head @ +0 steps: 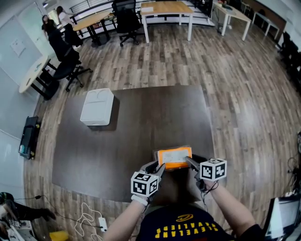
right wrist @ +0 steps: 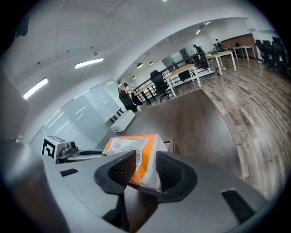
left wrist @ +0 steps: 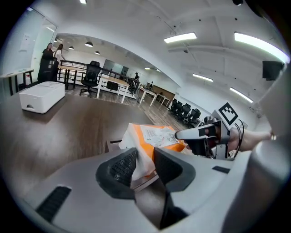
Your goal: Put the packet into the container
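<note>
An orange packet [head: 174, 156] with a white printed label hangs between my two grippers at the near edge of the dark table [head: 141, 117]. It sits just over a clear shallow container [head: 156, 152], whose rim shows around it. My left gripper [head: 161, 168] is shut on the packet's left white end [left wrist: 136, 169]. My right gripper [head: 189, 162] is shut on the packet's right end [right wrist: 148, 170]. In the left gripper view the packet [left wrist: 157, 135] stretches across to the right gripper [left wrist: 182, 135]. In the right gripper view the packet [right wrist: 132, 144] reaches the left gripper [right wrist: 97, 152].
A white lidded box [head: 97, 107] stands at the table's far left. Office chairs [head: 66, 66] and desks [head: 164, 9] stand on the wood floor beyond the table, and two people stand far back left. A power strip with cables [head: 101, 223] lies on the floor near my left.
</note>
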